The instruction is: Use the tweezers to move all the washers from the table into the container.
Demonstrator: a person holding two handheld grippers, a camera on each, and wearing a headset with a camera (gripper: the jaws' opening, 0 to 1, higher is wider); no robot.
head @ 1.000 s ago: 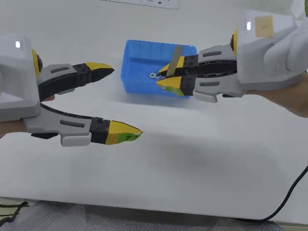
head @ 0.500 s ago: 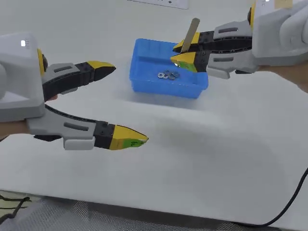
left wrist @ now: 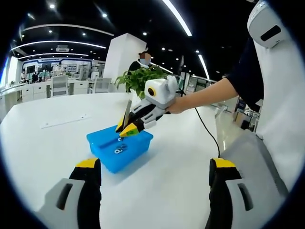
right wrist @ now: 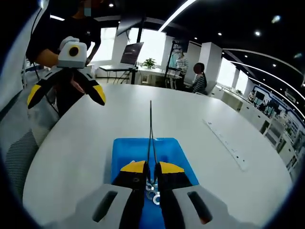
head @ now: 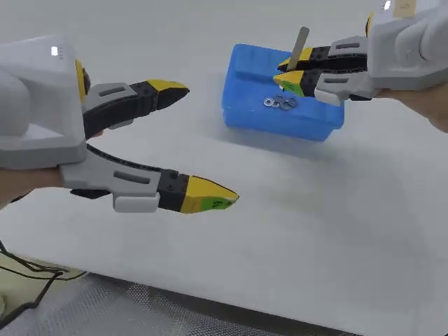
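The washers (head: pixel 281 103) in the container (head: pixel 246 105) are too small to count. The right tongs (head: pixel 287 75) hide the lower end of the tweezers (head: pixel 302 40) and the container's far corner. The head view's right edge cuts off their body.

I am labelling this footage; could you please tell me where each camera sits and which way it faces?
Head view: on the headset, facing down at the table, container, left gripper and right gripper.
Left gripper view: on the left gripper, facing between its open jaws toward the container, right gripper and the person's right arm.
Right gripper view: on the right gripper, facing along the tweezers toward the left gripper and left hand.
Shared: all show the container.
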